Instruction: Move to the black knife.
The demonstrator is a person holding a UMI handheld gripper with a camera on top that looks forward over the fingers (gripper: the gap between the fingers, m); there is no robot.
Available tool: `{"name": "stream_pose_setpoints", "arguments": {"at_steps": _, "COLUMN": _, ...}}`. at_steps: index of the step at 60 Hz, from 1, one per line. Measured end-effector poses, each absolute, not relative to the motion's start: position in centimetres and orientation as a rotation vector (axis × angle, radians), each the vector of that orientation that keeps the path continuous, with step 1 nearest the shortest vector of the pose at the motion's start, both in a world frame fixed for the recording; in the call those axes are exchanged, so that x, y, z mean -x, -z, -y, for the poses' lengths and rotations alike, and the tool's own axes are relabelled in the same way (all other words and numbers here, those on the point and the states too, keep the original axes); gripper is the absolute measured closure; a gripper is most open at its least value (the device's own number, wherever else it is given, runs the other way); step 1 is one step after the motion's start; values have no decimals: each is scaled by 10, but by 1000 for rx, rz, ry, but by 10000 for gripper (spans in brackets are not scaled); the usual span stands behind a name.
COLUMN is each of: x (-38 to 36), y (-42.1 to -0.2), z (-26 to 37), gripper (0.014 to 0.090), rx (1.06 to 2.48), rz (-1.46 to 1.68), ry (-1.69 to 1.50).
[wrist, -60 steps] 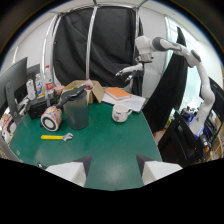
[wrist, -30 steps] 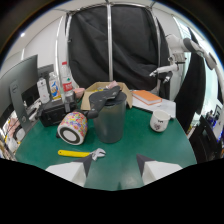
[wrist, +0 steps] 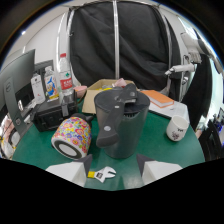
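So we're looking across a green surface (wrist: pixel 165 145) with a black curtain (wrist: pixel 120 45) hanging behind it – that backdrop is easily the biggest thing here. Off to one side there's a dark monitor (wrist: pixel 17 82). Right in the middle, just ahead of our tool (wrist: pixel 111 172), sits a dark grey knife block (wrist: pixel 120 125), and the black knife (wrist: pixel 131 97) has its handle poking out of the top of it. Beside the block a floral patterned cup (wrist: pixel 72 136) lies on its side, open end facing us, with a black box (wrist: pixel 50 116) just behind it. A tan cardboard box (wrist: pixel 97 92) is beyond the block, an orange book (wrist: pixel 159 98) next to that, and a white mug (wrist: pixel 177 127) stands on the far side of the block from the cup. A couple of bottles (wrist: pixel 64 75) stand near the monitor. Smallest bit – a yellow-handled wrench (wrist: pixel 102 174) lies on the surface between the tool's two fingers (wrist: pixel 70 172), untouched. The fingers are spread wide apart and have hold of nothing.
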State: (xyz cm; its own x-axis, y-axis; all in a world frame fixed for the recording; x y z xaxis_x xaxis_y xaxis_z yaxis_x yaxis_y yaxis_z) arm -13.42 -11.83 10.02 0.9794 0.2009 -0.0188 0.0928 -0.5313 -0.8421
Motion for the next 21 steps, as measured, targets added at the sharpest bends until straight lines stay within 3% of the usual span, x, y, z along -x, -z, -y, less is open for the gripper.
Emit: {"name": "stream_pose_setpoints", "arguments": {"at_steps": 21, "x": 139, "y": -99, "z": 117, "gripper": 198, "rx": 2140, "rz": 220, "ry": -139}}
